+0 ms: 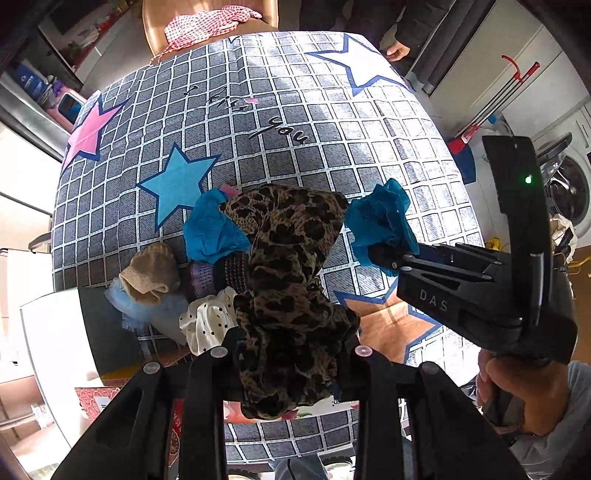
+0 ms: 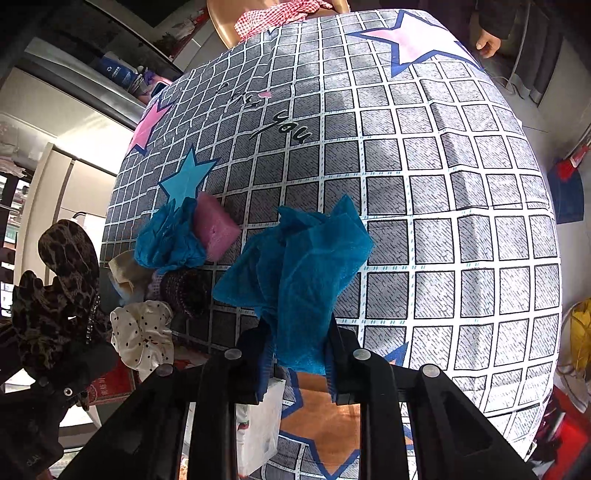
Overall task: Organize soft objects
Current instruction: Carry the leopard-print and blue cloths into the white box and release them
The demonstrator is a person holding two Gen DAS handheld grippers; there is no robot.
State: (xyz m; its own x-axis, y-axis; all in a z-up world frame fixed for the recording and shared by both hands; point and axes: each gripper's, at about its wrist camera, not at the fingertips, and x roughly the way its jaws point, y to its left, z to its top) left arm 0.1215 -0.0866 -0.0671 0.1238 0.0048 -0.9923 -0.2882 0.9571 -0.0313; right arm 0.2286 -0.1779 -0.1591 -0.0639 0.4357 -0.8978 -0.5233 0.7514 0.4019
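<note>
My left gripper (image 1: 290, 354) is shut on a leopard-print cloth (image 1: 291, 280) and holds it above the table's near edge; the cloth also shows in the right wrist view (image 2: 59, 291). My right gripper (image 2: 299, 350) is shut on a crumpled blue mesh cloth (image 2: 299, 266), lifted over the checked tablecloth (image 2: 424, 184); it shows in the left wrist view (image 1: 384, 225) too. A pile lies at the near left: another blue cloth (image 2: 168, 238), a pink sponge (image 2: 216, 225), a beige sock (image 1: 151, 275), a dark knitted piece (image 1: 221, 275) and a white polka-dot scrunchie (image 2: 142, 334).
A chair with a red checked cloth (image 1: 207, 24) stands at the table's far side. A person's hand (image 2: 487, 42) rests at the far right edge. A washing machine (image 1: 569, 188) and a broom (image 1: 491, 107) stand to the right.
</note>
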